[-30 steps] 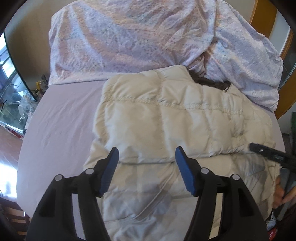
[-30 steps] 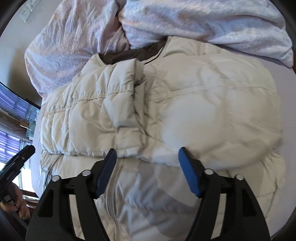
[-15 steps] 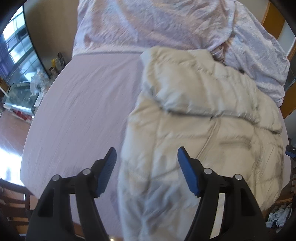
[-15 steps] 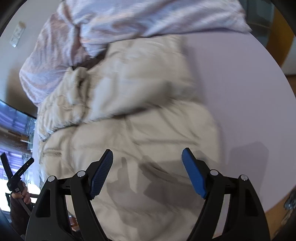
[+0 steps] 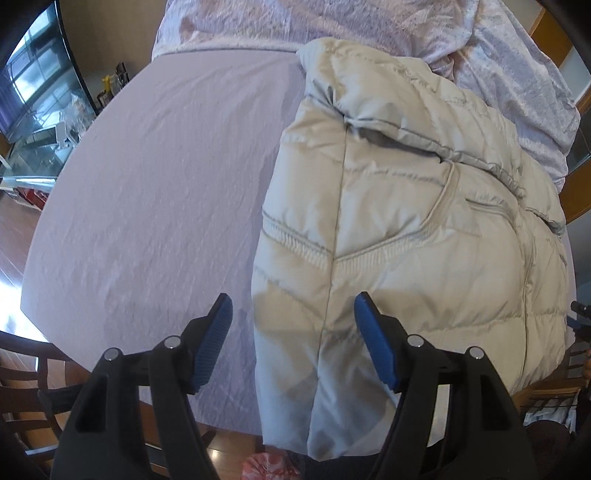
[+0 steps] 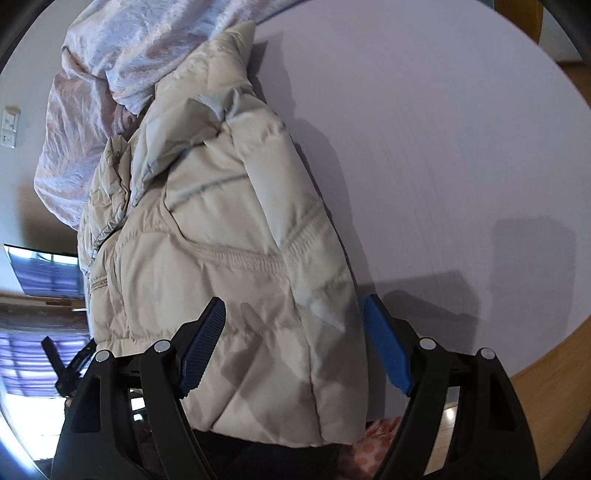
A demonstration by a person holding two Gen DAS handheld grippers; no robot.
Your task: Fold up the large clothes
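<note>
A cream puffy quilted jacket [image 5: 406,229] lies on a lilac bed sheet [image 5: 166,184], folded lengthwise, its hem hanging over the near bed edge. My left gripper [image 5: 293,339] is open and empty, hovering over the jacket's left hem corner. In the right wrist view the same jacket [image 6: 229,240] fills the left half. My right gripper [image 6: 295,343] is open and empty above the jacket's right hem corner. The left gripper's black tips [image 6: 62,362] show at the far left there.
A crumpled pink-lilac duvet [image 5: 369,26] is heaped at the head of the bed, also in the right wrist view [image 6: 110,74]. Bare sheet [image 6: 443,166] lies right of the jacket. Wooden floor [image 5: 18,236], a chair [image 5: 26,369] and a glass cabinet [image 5: 37,110] stand at the left.
Both grippers pulled back toward the foot of the bed and apart, from over the jacket's middle to its hem corners. The jacket now looks narrower, folded lengthwise. Both stayed open.
</note>
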